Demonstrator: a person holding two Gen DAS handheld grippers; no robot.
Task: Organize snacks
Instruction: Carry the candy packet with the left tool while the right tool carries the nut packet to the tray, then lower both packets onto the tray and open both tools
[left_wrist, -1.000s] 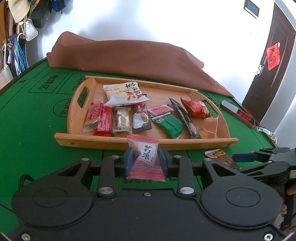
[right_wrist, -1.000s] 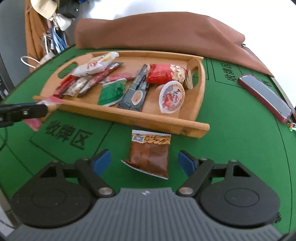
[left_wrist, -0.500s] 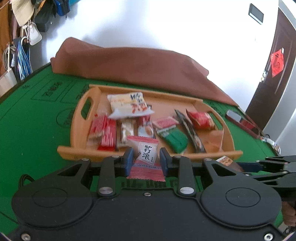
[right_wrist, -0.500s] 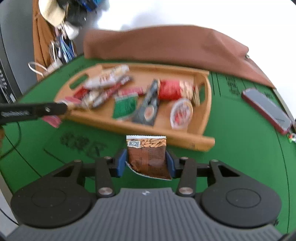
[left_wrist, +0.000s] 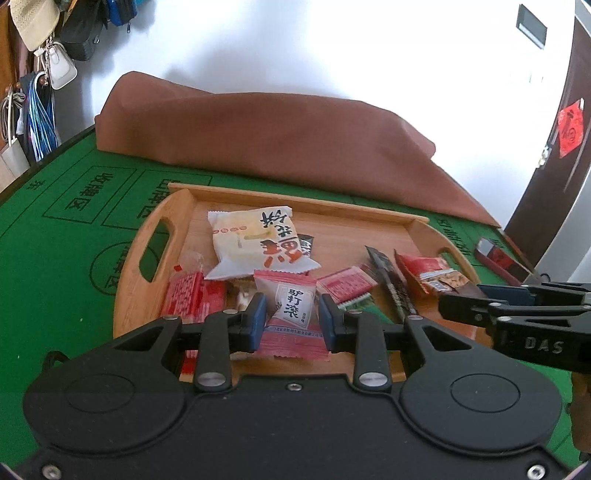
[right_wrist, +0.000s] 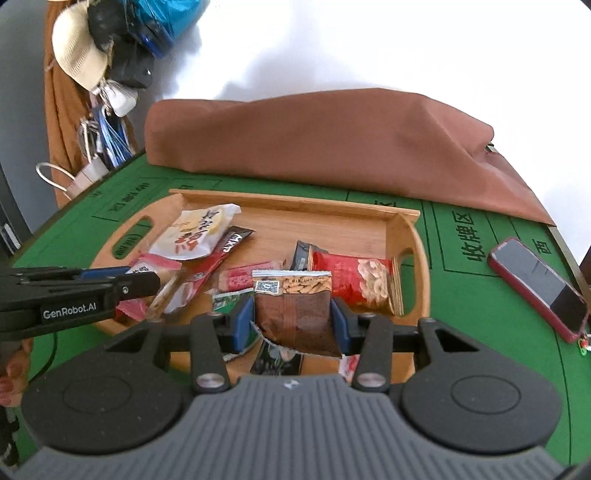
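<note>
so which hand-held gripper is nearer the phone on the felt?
Right. The right hand-held gripper, holding a brown almond packet, is beside the phone; the left hand-held gripper is across the tray.

qty, as visible:
- wooden tray (right_wrist: 406, 218): 1.
- grippers: 2, i.e. left gripper (left_wrist: 291, 323) and right gripper (right_wrist: 291, 323).
- snack pkts clamped: 2, i.e. pink-white pkt (left_wrist: 291, 314) and brown nut pkt (right_wrist: 295, 310), 1 per gripper.
- loose pkts in tray: approx 8-10; they overlap, exact count can't be read.
- phone (right_wrist: 539, 282): 1, red case.
- brown cloth (right_wrist: 332, 147): 1.
- green table (right_wrist: 480, 350): 1.
</note>
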